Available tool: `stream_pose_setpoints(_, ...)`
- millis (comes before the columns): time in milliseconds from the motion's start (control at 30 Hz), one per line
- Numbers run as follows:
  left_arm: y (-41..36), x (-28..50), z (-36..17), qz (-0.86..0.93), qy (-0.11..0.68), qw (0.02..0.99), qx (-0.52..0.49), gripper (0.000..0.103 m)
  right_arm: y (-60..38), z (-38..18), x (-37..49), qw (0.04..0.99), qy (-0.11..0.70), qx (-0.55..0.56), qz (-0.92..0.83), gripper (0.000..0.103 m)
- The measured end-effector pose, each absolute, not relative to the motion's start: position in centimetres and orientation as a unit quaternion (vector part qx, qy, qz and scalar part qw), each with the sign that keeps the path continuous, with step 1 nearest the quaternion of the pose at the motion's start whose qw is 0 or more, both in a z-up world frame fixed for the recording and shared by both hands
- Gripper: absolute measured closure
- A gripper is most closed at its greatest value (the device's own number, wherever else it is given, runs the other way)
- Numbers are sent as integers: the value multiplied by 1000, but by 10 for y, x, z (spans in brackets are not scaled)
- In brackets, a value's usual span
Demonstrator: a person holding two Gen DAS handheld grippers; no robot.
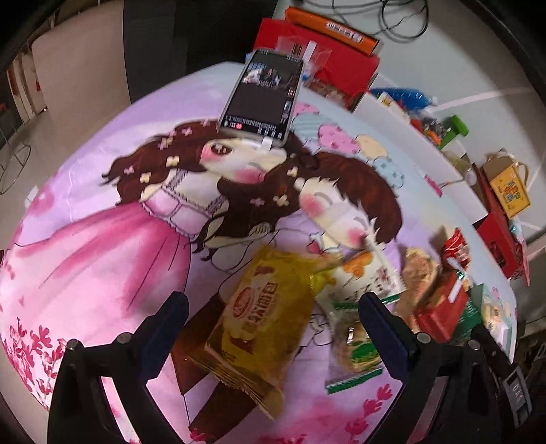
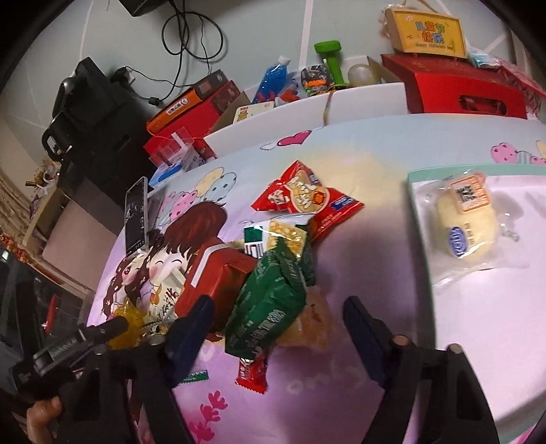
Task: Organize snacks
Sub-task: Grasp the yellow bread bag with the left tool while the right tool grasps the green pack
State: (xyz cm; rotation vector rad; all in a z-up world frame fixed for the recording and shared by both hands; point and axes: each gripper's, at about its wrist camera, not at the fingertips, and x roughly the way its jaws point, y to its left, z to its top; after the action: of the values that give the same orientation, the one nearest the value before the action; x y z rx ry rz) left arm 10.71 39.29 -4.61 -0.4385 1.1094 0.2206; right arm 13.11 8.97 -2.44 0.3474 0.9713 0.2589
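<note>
Snack packs lie in a heap on a pink cartoon-print cloth (image 1: 102, 246). My left gripper (image 1: 273, 317) is open, its fingers standing either side of a yellow snack bag (image 1: 269, 317); a white and green pack (image 1: 358, 307) lies by the right finger. My right gripper (image 2: 278, 319) is open too, over a dark green bag (image 2: 269, 304) that leans on a red box (image 2: 213, 273). Farther off lie a red snack pack (image 2: 303, 201) and a small red packet (image 2: 252, 370). A clear-wrapped bun (image 2: 467, 218) rests on a white tray (image 2: 512, 307) at the right.
A phone (image 1: 262, 99) stands propped at the far side of the cloth. Beyond the table edge sit red boxes (image 2: 460, 85), an orange box (image 1: 334, 30), a yellow gift box (image 2: 426, 32), a green dumbbell (image 2: 332, 58) and cables (image 2: 191, 30). A hand (image 2: 41, 420) holds the left gripper.
</note>
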Motion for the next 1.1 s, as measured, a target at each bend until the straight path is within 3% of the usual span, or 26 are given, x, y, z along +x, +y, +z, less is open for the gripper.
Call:
stream_pose_setpoints(133, 391, 110, -52, 97, 526, 820, -204, 6, 93, -26, 133, 860, 461, 175, 133, 50)
stream_pose_setpoints(300, 386, 112, -55, 96, 534, 819, -189, 8, 90, -27, 134, 860, 461, 180, 126, 65)
stream_pose_setpoints(400, 384, 113, -60, 94, 541, 814, -187, 28, 85, -28, 134, 857, 460, 194, 131, 66)
stream_pose_setpoints(667, 379, 112, -63, 103, 552, 813, -156, 53, 83, -20, 130, 859, 451, 198, 143, 75)
stream_pose_setpoints(800, 376, 112, -61, 102, 551, 815, -150, 59, 84, -17, 129, 859, 448, 195, 149, 76)
stream_pose_setpoints(1100, 365, 110, -44, 94, 535, 829, -136, 60, 80, -3, 122, 865, 434, 192, 162, 78)
